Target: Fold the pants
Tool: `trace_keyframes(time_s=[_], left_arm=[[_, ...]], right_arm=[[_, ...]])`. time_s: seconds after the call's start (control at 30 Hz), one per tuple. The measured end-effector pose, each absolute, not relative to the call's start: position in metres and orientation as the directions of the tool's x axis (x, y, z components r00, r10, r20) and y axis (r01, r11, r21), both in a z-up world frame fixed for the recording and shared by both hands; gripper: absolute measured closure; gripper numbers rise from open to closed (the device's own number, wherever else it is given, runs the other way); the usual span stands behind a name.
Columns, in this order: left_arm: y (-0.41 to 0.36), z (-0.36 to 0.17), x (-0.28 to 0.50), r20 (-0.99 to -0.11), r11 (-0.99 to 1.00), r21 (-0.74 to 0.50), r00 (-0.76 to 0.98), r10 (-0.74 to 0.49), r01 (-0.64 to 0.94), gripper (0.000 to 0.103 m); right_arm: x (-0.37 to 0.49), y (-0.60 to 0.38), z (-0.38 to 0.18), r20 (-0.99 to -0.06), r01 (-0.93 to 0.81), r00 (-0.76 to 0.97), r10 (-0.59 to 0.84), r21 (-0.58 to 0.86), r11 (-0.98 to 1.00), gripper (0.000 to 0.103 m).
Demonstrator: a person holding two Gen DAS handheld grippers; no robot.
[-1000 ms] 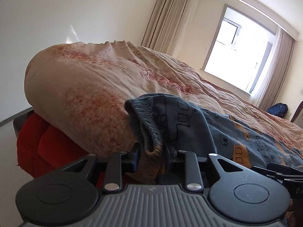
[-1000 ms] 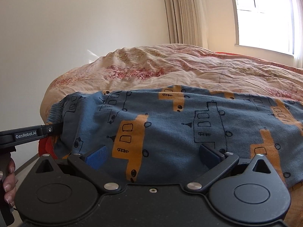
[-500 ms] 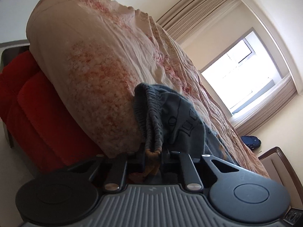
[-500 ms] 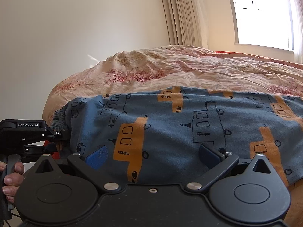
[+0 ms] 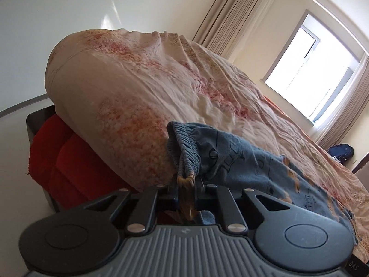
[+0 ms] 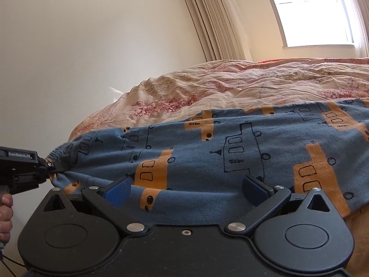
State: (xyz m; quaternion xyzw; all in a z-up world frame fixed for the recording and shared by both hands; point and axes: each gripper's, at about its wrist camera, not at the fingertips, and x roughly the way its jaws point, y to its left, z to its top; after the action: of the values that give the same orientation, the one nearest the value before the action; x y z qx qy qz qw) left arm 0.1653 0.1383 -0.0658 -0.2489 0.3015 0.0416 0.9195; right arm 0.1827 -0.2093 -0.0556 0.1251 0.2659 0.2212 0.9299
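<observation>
Since a second ago your left gripper [image 5: 186, 185] has closed onto the pants [image 6: 230, 152] waistband. The pants run long to its right across the bed [image 5: 143, 87]. Your right gripper [image 6: 188, 185] gapes open, cloth edge between its pads, unpinched.

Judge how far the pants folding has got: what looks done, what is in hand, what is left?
Done: the pants lie spread on the bed cover, and the left gripper has just closed on the waistband.
In hand: the right gripper is open, the cloth's near edge between its pads, not pinched.
Left: no fold shows yet, so all the folding.
</observation>
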Motion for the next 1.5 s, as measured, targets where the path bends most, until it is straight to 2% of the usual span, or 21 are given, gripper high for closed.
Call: trace_keyframes(time_s=[0.1, 0.13, 0.17, 0.23, 0.3, 0.37, 0.47, 0.53, 0.63, 0.73, 0.87, 1.0, 1.13, 1.23, 1.37, 1.5], left_arm=[[0.131, -0.063, 0.166, -0.581, 0.878, -0.41, 0.813, -0.043, -0.247, 0.082], [0.129, -0.061, 0.167, -0.585, 0.886, -0.393, 0.81, -0.035, -0.246, 0.071], [0.126, -0.058, 0.165, -0.588, 0.895, -0.37, 0.809, -0.016, -0.251, 0.052], [0.118, -0.051, 0.157, -0.576, 0.912, -0.313, 0.817, 0.04, -0.265, 0.03], [0.106, -0.042, 0.151, -0.554, 0.933, -0.243, 0.827, 0.091, -0.265, 0.026], [0.093, -0.033, 0.147, -0.531, 0.949, -0.192, 0.84, 0.115, -0.251, 0.013], [0.068, -0.02, 0.147, -0.479, 0.97, -0.153, 0.873, 0.093, -0.188, 0.002], [0.047, -0.017, 0.156, -0.463, 0.983, -0.141, 0.885, 0.036, -0.114, 0.001], [0.013, -0.02, 0.178, -0.481, 0.988, -0.154, 0.875, -0.06, -0.016, 0.001], [-0.022, -0.034, 0.204, -0.469, 0.969, -0.236, 0.864, -0.184, 0.078, 0.001], [-0.069, -0.054, 0.241, -0.522, 0.941, -0.302, 0.8, -0.296, 0.151, 0.001], [-0.106, -0.06, 0.264, -0.527, 0.934, -0.292, 0.78, -0.336, 0.205, 0.001], [-0.134, -0.062, 0.279, -0.542, 0.945, -0.237, 0.777, -0.32, 0.225, 0.001], [-0.154, -0.059, 0.284, -0.531, 0.934, -0.241, 0.769, -0.356, 0.265, 0.001], [-0.19, -0.055, 0.287, -0.516, 0.901, -0.262, 0.739, -0.433, 0.345, 0.0], [-0.226, -0.056, 0.286, -0.482, 0.869, -0.322, 0.724, -0.493, 0.377, 0.0]], right_arm=[[0.182, -0.213, -0.056, -0.429, -0.342, 0.761, 0.487, 0.373, 0.863, 0.0], [0.182, -0.215, -0.057, -0.423, -0.34, 0.762, 0.491, 0.384, 0.858, 0.0], [0.183, -0.217, -0.057, -0.417, -0.338, 0.762, 0.496, 0.397, 0.853, 0.0], [0.182, -0.221, -0.058, -0.404, -0.336, 0.762, 0.506, 0.422, 0.842, 0.0], [0.181, -0.226, -0.059, -0.386, -0.329, 0.768, 0.511, 0.446, 0.832, 0.0], [0.18, -0.232, -0.059, -0.365, -0.316, 0.778, 0.511, 0.476, 0.821, 0.0], [0.177, -0.245, -0.059, -0.328, -0.294, 0.796, 0.509, 0.527, 0.798, 0.0], [0.179, -0.261, -0.058, -0.304, -0.296, 0.792, 0.529, 0.566, 0.769, 0.0], [0.181, -0.29, -0.056, -0.308, -0.295, 0.815, 0.491, 0.509, 0.809, 0.0], [0.186, -0.328, -0.057, -0.339, -0.25, 0.842, 0.42, 0.445, 0.86, 0.0], [0.19, -0.392, -0.064, -0.344, -0.161, 0.884, 0.317, 0.413, 0.896, 0.0], [0.186, -0.45, -0.066, -0.326, -0.085, 0.92, 0.219, 0.381, 0.921, 0.0], [0.185, -0.502, -0.067, -0.359, 0.11, 0.933, -0.002, 0.28, 0.954, 0.0], [0.175, -0.533, -0.069, -0.355, 0.189, 0.933, -0.068, 0.319, 0.929, 0.0], [0.161, -0.545, -0.074, -0.333, 0.172, 0.942, -0.036, 0.39, 0.904, 0.0], [0.164, -0.542, -0.075, -0.36, 0.07, 0.925, 0.125, 0.483, 0.873, 0.0]])
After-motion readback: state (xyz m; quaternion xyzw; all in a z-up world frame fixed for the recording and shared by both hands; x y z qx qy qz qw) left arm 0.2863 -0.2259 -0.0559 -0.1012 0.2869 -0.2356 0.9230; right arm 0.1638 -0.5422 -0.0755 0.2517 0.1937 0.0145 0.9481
